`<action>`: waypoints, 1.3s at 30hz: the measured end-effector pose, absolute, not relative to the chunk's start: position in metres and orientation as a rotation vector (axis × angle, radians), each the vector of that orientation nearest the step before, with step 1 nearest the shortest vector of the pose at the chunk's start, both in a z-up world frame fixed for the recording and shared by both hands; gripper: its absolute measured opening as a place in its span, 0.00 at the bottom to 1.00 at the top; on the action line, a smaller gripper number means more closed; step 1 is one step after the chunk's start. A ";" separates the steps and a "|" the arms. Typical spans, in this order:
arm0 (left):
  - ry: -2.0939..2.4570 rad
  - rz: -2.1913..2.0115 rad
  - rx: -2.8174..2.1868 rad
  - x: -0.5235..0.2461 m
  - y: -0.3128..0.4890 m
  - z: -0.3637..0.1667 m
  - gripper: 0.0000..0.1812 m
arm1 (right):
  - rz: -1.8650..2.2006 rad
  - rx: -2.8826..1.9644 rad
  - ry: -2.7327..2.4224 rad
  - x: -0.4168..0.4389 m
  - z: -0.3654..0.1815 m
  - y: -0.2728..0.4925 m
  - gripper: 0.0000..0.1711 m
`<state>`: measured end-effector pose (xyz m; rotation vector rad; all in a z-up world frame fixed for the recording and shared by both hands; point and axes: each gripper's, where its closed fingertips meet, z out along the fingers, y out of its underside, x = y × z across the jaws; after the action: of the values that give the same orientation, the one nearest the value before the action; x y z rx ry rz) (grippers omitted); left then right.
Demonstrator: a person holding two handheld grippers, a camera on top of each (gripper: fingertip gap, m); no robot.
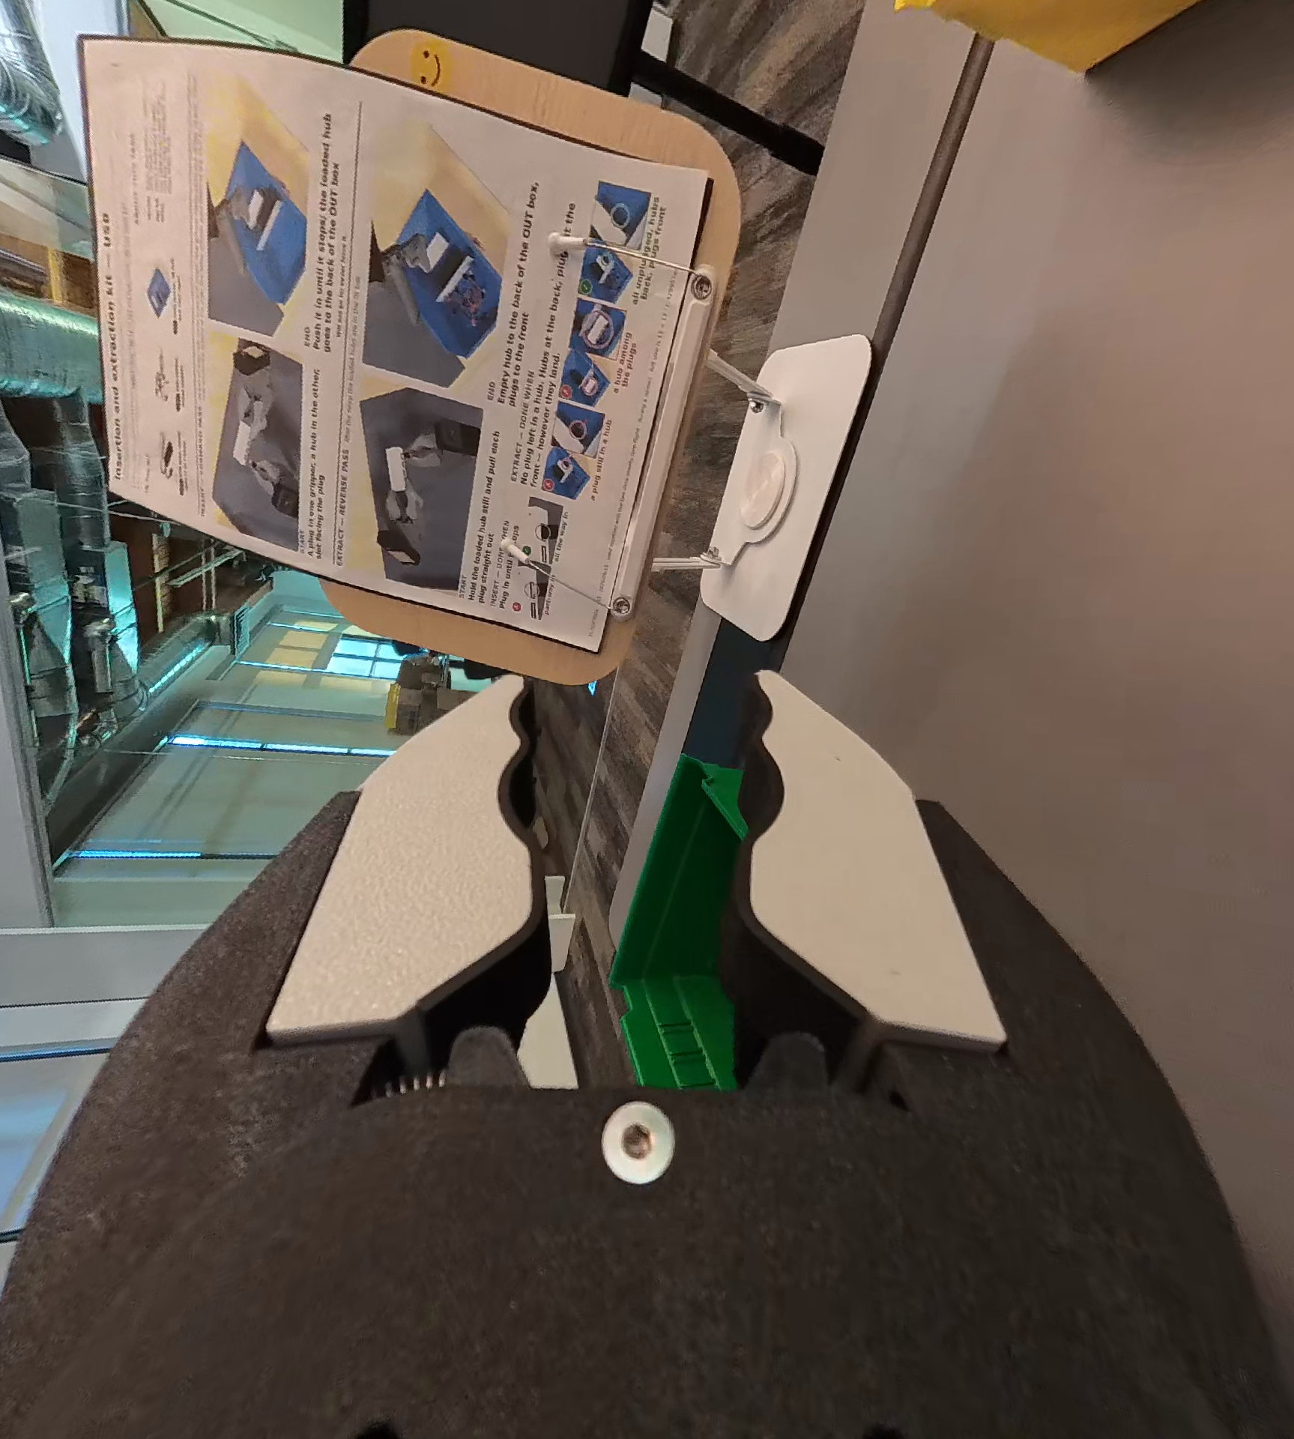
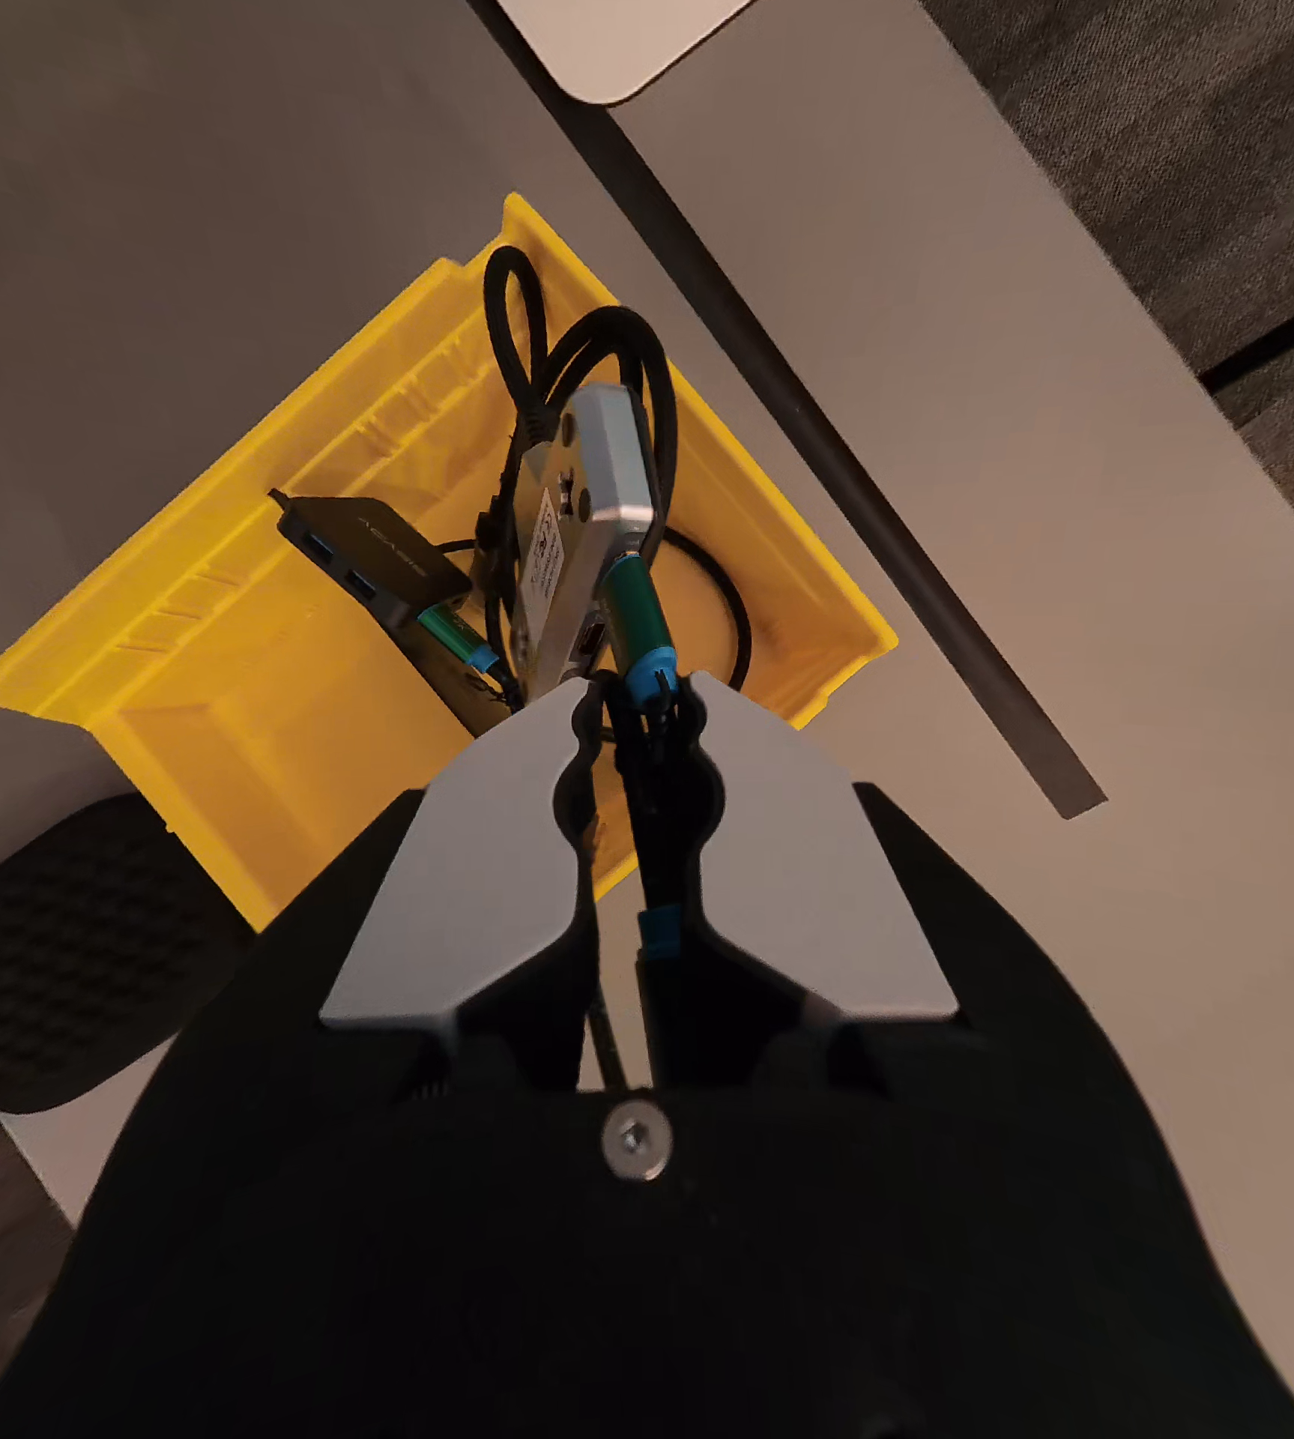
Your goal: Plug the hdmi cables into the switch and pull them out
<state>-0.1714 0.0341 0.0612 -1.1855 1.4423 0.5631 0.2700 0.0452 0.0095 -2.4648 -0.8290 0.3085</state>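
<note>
In the left wrist view, the left gripper (image 1: 640,720) is pointing away from the work with its jaws spread apart and nothing between them. Past its fingers a printed sheet (image 1: 394,327) is sitting clipped on a wooden stand (image 1: 713,195) with a white base (image 1: 791,483) resting on the grey table (image 1: 1134,545). A green bin (image 1: 675,919) is showing in the gap between the fingers, at the table's edge.

In the right wrist view, the right gripper (image 2: 636,689) is reaching over a yellow bin (image 2: 239,685) standing on the table. Its jaws are closing around a black cable (image 2: 647,771) just behind a green plug (image 2: 636,615) with a blue collar. That plug is sitting in the end of a silver switch (image 2: 597,498), which is tilting up out of the bin among loops of black cable. A black hub (image 2: 387,561) is lying beside it in the bin, with a second green plug (image 2: 453,631) at its near end.
</note>
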 end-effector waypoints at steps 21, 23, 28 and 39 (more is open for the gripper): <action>1.406 0.550 -1.188 -0.181 0.031 0.075 0.27 | -0.158 -2.290 -0.877 0.222 0.003 -0.041 0.24; 1.406 0.540 -1.184 -0.180 0.029 0.076 0.27 | -0.336 -2.293 -0.874 0.229 -0.017 -0.058 0.24; 1.422 0.547 -1.174 -0.176 0.025 0.073 0.27 | -0.462 -2.427 -0.801 0.241 -0.066 -0.075 0.20; 1.384 0.530 -1.151 -0.182 0.017 0.088 0.26 | -0.021 -2.433 -0.416 0.192 -0.053 -0.044 0.05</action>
<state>-0.1825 0.0168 0.0877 -1.1511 1.3841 0.5299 0.1918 -0.0441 -0.0527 -2.4333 -0.4164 -0.0210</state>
